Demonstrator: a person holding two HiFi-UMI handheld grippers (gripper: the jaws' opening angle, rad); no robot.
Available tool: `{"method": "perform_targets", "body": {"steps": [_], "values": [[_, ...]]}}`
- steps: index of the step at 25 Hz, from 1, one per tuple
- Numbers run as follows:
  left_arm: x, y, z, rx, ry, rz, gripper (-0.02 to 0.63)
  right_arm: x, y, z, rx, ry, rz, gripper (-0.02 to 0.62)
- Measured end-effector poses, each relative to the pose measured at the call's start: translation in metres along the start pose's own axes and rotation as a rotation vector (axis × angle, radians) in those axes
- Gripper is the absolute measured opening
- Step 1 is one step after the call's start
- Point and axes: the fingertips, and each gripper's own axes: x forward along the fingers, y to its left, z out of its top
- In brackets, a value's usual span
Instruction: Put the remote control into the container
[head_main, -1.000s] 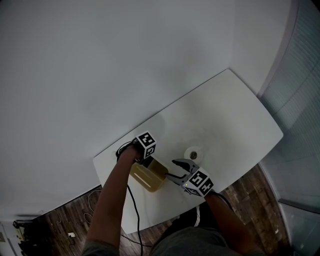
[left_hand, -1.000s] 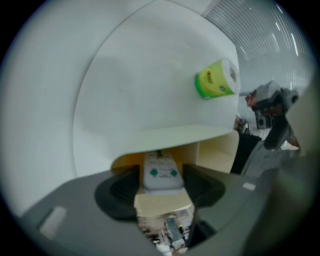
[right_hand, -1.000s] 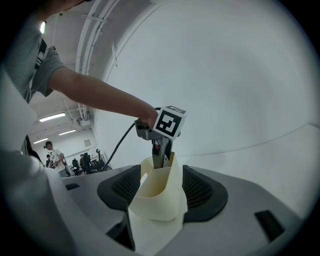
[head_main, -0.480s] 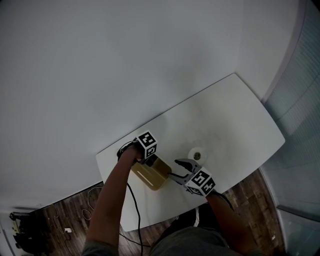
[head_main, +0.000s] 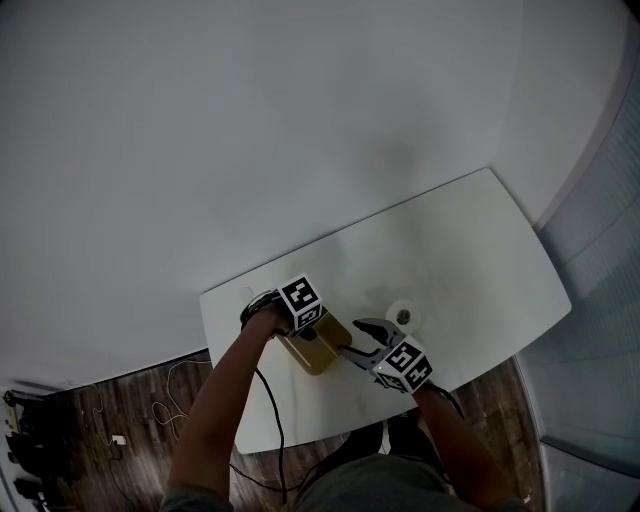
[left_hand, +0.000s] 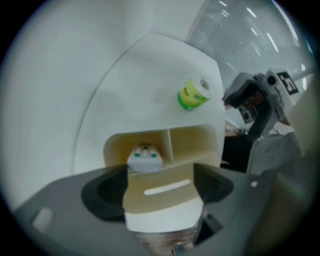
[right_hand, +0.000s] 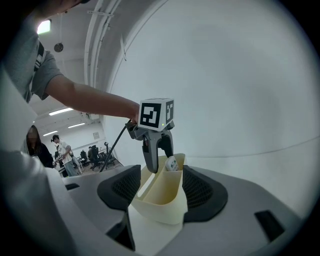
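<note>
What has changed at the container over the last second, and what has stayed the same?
The left gripper has just been opening its jaws; the remote control now stands free between them, in one compartment of the container. The right gripper stayed shut on the container, which kept its place.

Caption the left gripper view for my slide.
Remote control stands in one compartment of the cream container; green-wrapped roll beyond.
</note>
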Motion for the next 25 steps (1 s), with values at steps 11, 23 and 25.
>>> {"method": "perform_targets", "body": {"steps": [11, 23, 25], "values": [[-0.019, -0.031, -0.038, -0.060, -0.252, 0.115, 0.408, 0.003, 0.014, 0.002, -0.065, 0.051, 0.058, 0.258], [-0.037, -0.076, -0.055, -0.184, -0.601, 0.182, 0.408, 0.001, 0.033, 0.005, -0.162, 0.104, 0.112, 0.258], [-0.040, -0.086, -0.062, -0.181, -0.662, 0.218, 0.407, -0.002, 0.037, 0.006, -0.180, 0.117, 0.121, 0.258]]}}
